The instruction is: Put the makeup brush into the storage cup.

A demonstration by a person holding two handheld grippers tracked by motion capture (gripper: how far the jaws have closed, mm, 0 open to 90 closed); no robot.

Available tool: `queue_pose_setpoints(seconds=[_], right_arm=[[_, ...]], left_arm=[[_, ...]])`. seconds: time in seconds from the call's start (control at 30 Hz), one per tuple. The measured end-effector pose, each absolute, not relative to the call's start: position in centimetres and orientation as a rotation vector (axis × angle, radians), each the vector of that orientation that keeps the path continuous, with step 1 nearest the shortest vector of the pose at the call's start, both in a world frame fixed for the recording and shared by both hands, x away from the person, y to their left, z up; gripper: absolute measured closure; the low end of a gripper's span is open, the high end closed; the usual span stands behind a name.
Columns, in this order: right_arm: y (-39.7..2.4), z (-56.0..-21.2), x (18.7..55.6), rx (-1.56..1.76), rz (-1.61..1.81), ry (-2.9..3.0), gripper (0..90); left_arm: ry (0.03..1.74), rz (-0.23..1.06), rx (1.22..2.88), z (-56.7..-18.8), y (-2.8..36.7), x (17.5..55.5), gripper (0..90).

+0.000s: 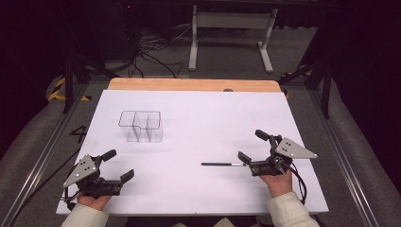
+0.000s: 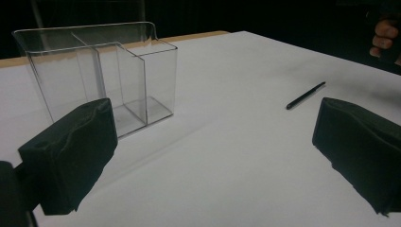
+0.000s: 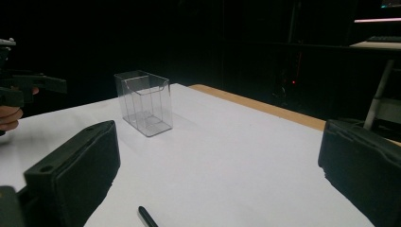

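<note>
A clear plastic organiser box (image 1: 141, 126) with upright dividers stands on the white sheet, left of centre; the left gripper view shows the box (image 2: 101, 75) close ahead, and the right gripper view shows the box (image 3: 144, 101) farther off. A black pen (image 1: 223, 164) lies flat right of centre, its right end near my right gripper (image 1: 253, 145), which is open and empty. The pen (image 2: 305, 95) lies off to the right in the left gripper view, and one end of the pen (image 3: 147, 218) shows low in the right gripper view. My left gripper (image 1: 118, 165) rests open and empty at the front left.
The white sheet (image 1: 198, 118) covers a wooden tabletop (image 1: 189, 84) whose far edge shows. Beyond it stand a white desk frame (image 1: 231, 33) and tangled cables (image 1: 151, 52) on the floor. Metal rails (image 1: 40, 161) run along both sides of the table.
</note>
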State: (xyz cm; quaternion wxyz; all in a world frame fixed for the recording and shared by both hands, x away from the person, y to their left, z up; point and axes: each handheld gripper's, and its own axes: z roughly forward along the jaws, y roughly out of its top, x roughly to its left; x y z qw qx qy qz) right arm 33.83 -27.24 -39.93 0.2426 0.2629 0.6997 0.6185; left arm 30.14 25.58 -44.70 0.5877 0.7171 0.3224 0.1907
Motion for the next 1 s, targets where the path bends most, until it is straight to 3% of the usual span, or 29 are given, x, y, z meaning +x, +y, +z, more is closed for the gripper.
queue_pose_setpoints(seconds=[0.4,0.8,1.0], right_arm=[[-25.9,-38.9,34.6,0.71,1.609,2.028,2.1],[-24.4,-36.6,36.2,0.645,1.368,2.323,20.8],[-23.7,-35.8,36.9,0.613,1.251,2.418,24.7]], left_arm=[[0.75,0.446,1.672,-44.7,25.5,30.2,1.4],[0.745,0.436,1.685,-44.8,25.3,30.3,1.4],[0.747,0.431,1.687,-44.9,25.2,30.3,1.4]])
